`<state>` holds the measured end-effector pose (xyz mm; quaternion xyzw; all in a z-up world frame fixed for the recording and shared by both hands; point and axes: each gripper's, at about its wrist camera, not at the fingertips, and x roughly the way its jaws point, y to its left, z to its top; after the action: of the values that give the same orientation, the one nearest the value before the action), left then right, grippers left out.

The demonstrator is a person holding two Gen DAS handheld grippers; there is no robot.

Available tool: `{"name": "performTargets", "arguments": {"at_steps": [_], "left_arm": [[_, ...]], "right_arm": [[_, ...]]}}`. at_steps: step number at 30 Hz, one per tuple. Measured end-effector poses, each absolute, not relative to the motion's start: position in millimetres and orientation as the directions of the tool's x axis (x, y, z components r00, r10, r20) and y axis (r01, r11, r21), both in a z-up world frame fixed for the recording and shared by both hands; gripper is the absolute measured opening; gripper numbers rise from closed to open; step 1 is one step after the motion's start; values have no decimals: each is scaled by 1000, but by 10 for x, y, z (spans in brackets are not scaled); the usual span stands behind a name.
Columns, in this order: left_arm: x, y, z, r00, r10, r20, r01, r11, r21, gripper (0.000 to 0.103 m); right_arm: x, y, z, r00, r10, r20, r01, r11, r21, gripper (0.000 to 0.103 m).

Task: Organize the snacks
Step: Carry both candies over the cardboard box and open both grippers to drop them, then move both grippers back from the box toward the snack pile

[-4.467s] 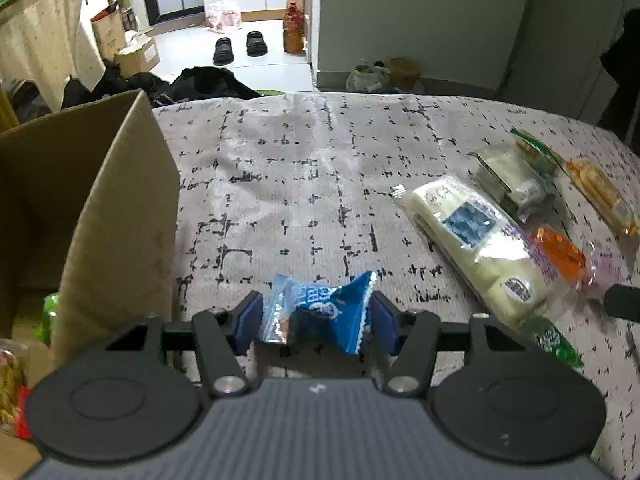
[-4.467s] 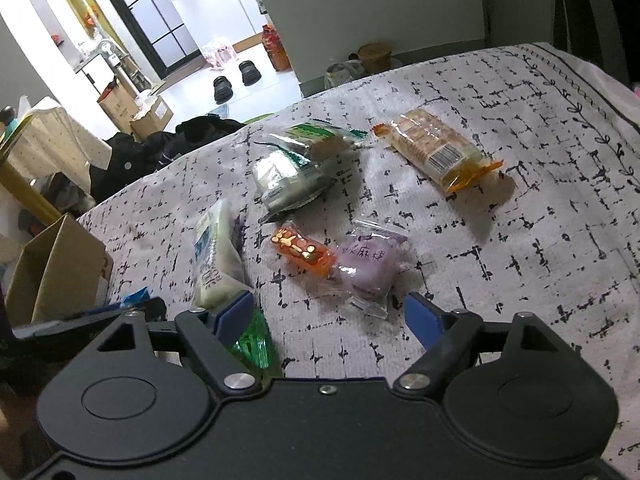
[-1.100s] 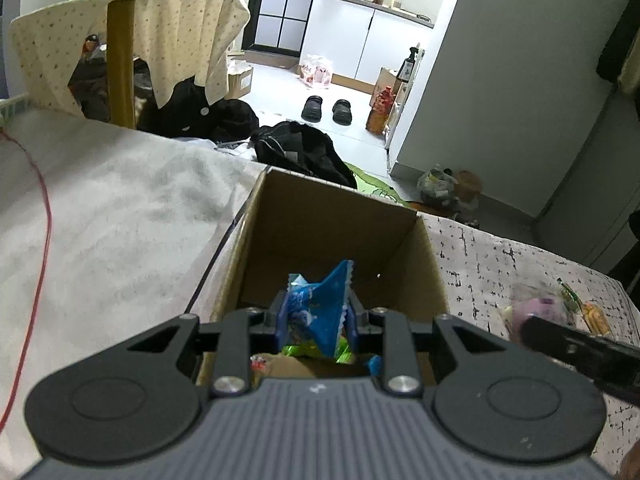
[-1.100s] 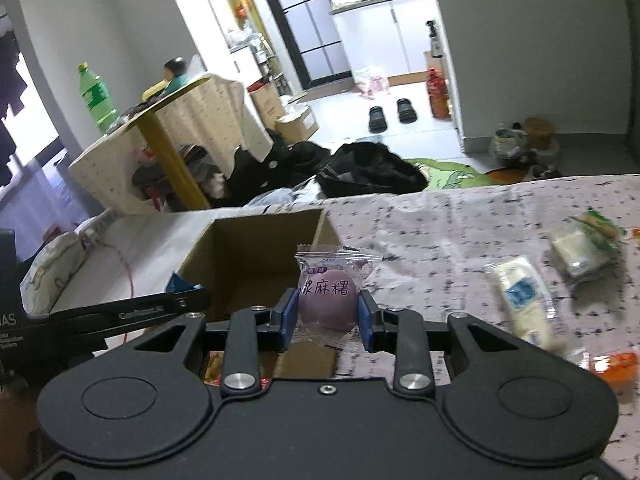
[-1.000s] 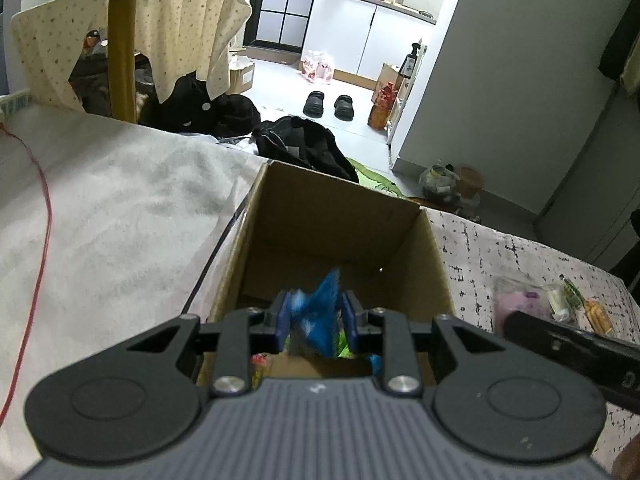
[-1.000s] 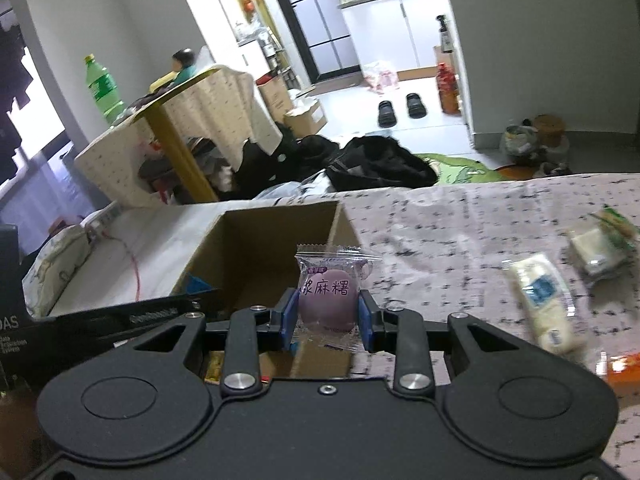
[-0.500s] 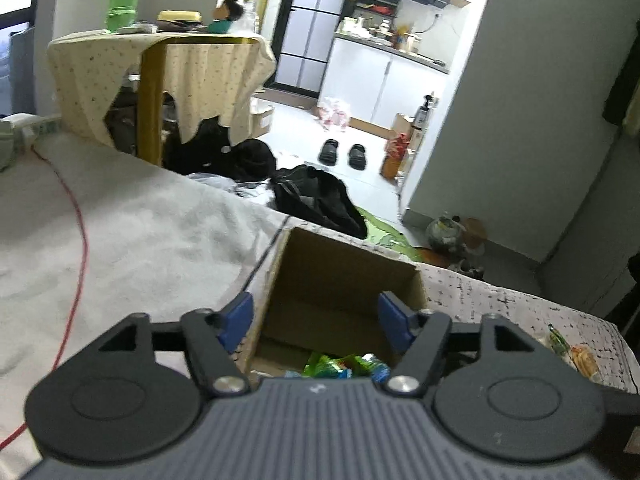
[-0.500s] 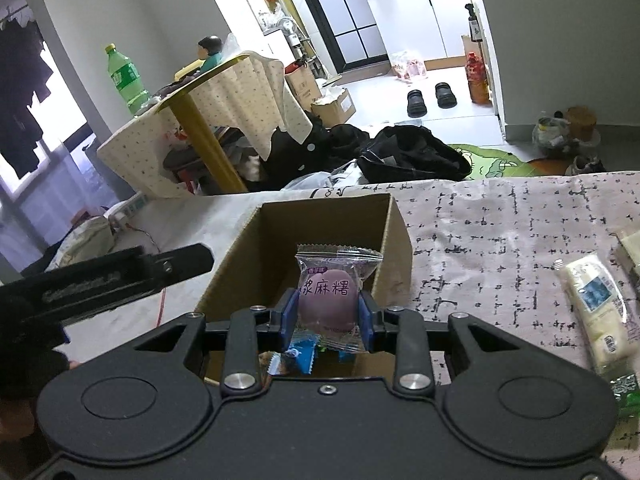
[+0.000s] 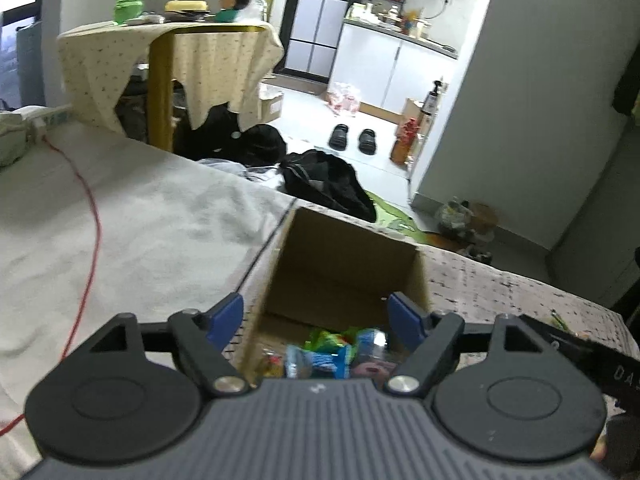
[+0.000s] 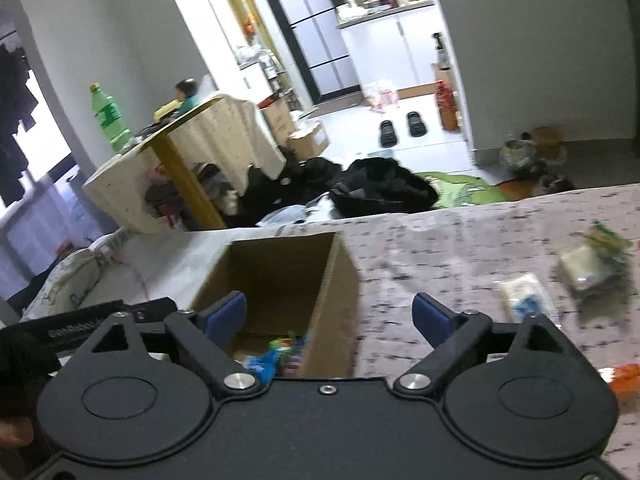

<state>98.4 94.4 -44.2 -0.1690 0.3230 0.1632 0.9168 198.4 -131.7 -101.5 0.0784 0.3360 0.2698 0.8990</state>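
An open cardboard box [image 9: 344, 264] stands on the bed and also shows in the right wrist view [image 10: 280, 276]. Several snack packs lie in its bottom, among them a blue pack [image 9: 324, 358] and a pink one [image 9: 370, 368]; they also show in the right wrist view [image 10: 276, 352]. My left gripper [image 9: 316, 316] is open and empty above the box. My right gripper [image 10: 330, 314] is open and empty above the box's right wall. More snacks lie on the patterned cover to the right: a white pack [image 10: 524, 296], a clear pack [image 10: 592, 260] and an orange one [image 10: 624, 376].
A red cable [image 9: 90, 240] runs across the white blanket left of the box. Beyond the bed edge are a draped table [image 10: 192, 152], black bags [image 10: 380, 188] and slippers [image 9: 352, 138] on the floor. The right gripper's body [image 9: 592, 356] shows at the left view's right edge.
The right gripper opened and the purple mochi pack left its jaws; a pink pack now lies in the box. Earlier the left gripper released the blue pack. Both grippers have risen.
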Motion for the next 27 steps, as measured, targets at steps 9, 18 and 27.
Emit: {"name": "performTargets", "arguments": {"at_steps": [9,18,27], "left_arm": [[1119,711,-524,735,132,-665,-368,901,-228,86],[1215,449,-550,758,76,-647,-284,933,-222,98],[1340,166,-591,760,5,-650,-184,961,-207,103]], "right_arm": [[1901,-1765,-994,692,458,-558,-355,889,289,103],[1826,-2137,-1066,711,378,-593,-286,926,248,103],[1780,-2438,-1118,725,325,-607,-232,945,229,103]]}}
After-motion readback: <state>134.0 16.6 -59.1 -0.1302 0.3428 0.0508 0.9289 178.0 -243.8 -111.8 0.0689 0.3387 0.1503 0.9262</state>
